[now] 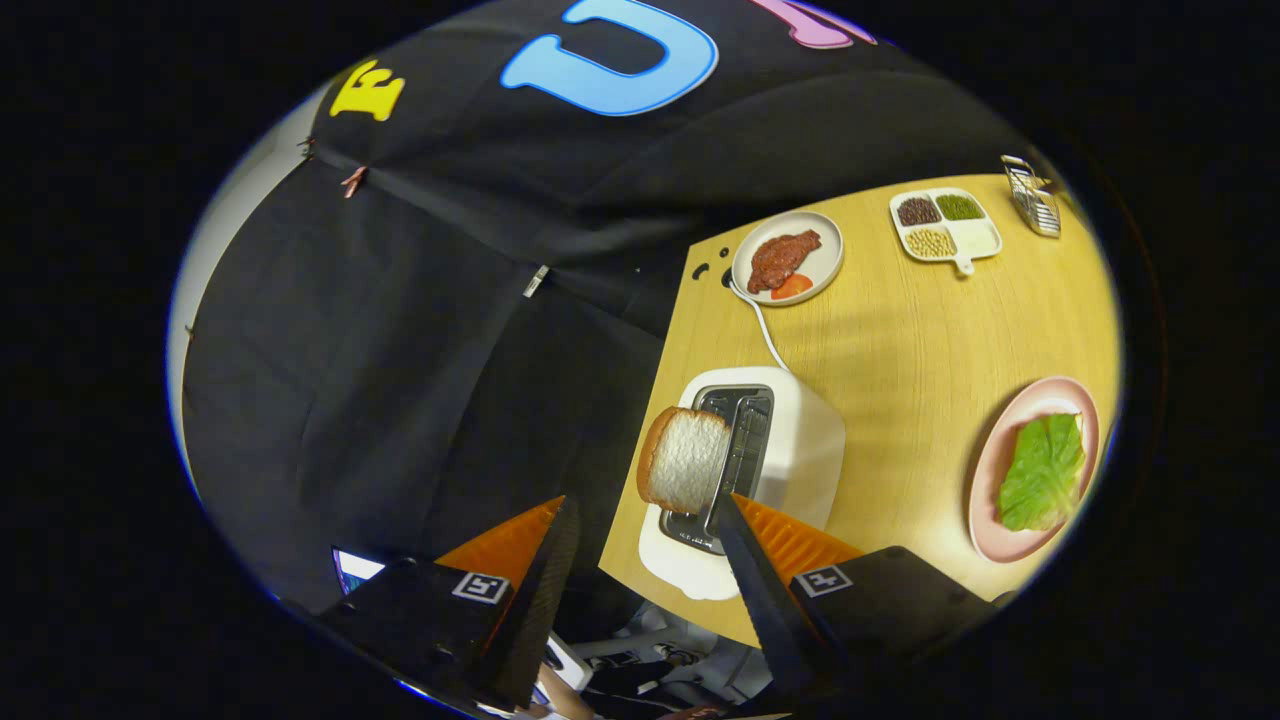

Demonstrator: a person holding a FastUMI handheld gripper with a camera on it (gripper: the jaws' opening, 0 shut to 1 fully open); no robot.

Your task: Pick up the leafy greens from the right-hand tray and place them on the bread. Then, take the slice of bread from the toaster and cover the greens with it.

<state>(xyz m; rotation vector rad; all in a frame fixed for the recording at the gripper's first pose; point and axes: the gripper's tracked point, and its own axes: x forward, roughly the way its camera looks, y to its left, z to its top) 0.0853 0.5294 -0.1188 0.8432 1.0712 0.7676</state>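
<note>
Claw wide open, holding nothing, w/ bread slice just ahead between the fingers, sticking up out of toaster so it's easy to grab. Greens already sit on pink plate, well apart. Bread under them: can't tell.

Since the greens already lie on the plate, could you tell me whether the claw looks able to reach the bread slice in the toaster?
Probably yes: the claw is open, the bread slice stands out of the toaster just ahead of its fingers, and nothing lies between.
</note>
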